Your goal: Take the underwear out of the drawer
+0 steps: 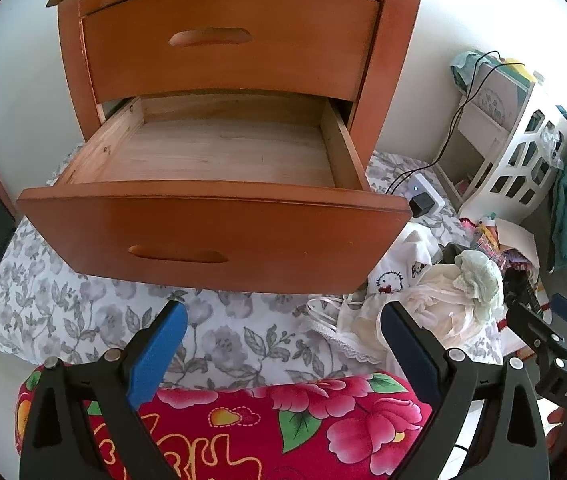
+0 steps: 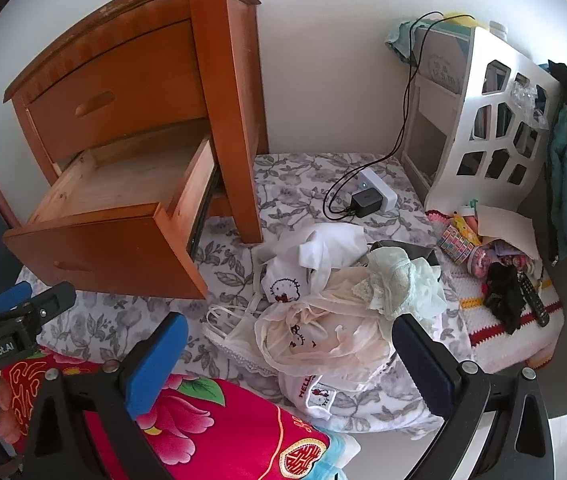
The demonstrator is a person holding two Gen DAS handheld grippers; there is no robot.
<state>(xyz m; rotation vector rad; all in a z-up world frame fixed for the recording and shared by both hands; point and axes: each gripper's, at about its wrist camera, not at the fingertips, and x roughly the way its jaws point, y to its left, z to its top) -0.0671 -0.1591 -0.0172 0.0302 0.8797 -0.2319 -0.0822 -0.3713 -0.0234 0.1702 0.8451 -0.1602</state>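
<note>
Underwear [image 2: 335, 320], a heap of pale garments topped by a mint lace piece [image 2: 403, 280], lies on the floral bedsheet [image 2: 303, 192] beside the wooden nightstand [image 1: 219, 40]; lower drawer [image 1: 211, 168] pulled out, its visible interior bare. Left gripper [image 1: 283, 332] spread wide before the drawer front; right gripper [image 2: 287, 352] spread wide over the heap, gripping nothing

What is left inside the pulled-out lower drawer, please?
Nothing: the lower drawer is open and empty, with only its bare wooden bottom showing in both views. The underwear lies piled on the bedsheet beside it.
</note>
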